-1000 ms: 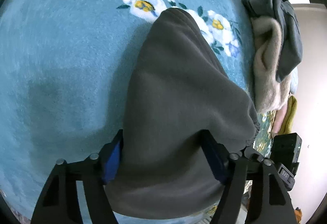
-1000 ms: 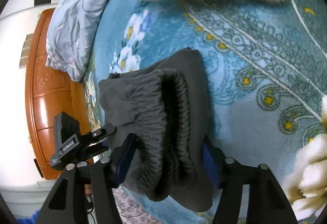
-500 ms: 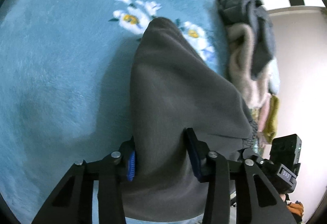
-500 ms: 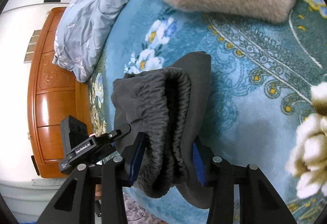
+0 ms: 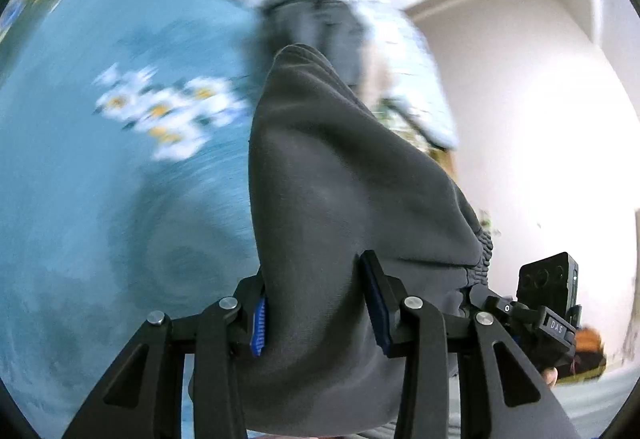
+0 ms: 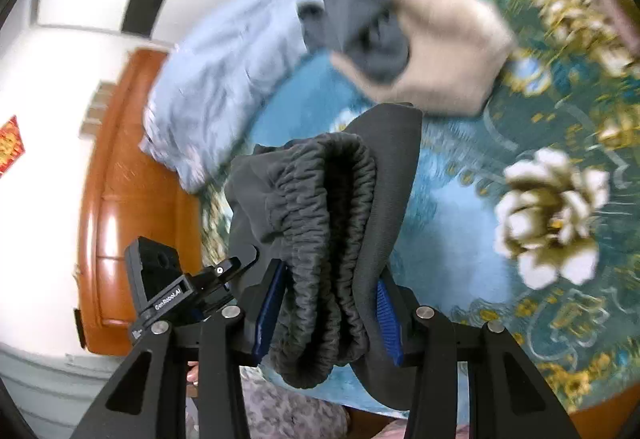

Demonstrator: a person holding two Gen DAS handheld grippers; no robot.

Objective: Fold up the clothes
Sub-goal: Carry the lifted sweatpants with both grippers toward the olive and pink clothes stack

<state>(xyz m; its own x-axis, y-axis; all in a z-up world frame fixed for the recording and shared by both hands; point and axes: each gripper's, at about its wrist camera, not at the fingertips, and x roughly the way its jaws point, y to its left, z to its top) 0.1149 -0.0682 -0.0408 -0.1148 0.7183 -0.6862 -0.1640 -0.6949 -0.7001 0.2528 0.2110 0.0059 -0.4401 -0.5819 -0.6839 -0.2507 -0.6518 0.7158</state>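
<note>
Left wrist view: my left claw point(image 5: 316, 303) pinches a thick fold of dark grey trousers point(image 5: 340, 199), blue-ribbed pads pressed into the cloth on both sides. The fabric rises away from my fingers in a tall tent and drapes down past them; its lower hem is cut off by the frame edge. Behind it lies a turquoise blanket point(image 5: 100, 199) with a cluster of white and yellow flowers point(image 5: 168, 115), all smeared by motion blur. A heap of dark and pale clothing point(image 5: 320, 27) sits beyond the trousers' peak, too blurred to sort into items. At lower right, my other claw's black camera block point(image 5: 548, 291) shows, with a fingertip just under it.

Right wrist view: my right claw point(image 6: 328, 307) grips the gathered elastic waistband point(image 6: 328, 239) of the same trousers, doubled over into bunched ridges, with a flat panel of the garment hanging on the right side of the pads. The trousers are lifted above the blanket point(image 6: 448, 239). Beyond lie a beige garment point(image 6: 440, 39) with a grey garment point(image 6: 360, 35) resting on it, both blurred, and a pale blue-grey pillow point(image 6: 208, 111) against an orange wooden headboard point(image 6: 120, 199). A large cream flower point(image 6: 552, 215) is printed at right. My left claw's black body point(image 6: 176, 291) intrudes at lower left; its jaws are hidden behind the cloth.
</note>
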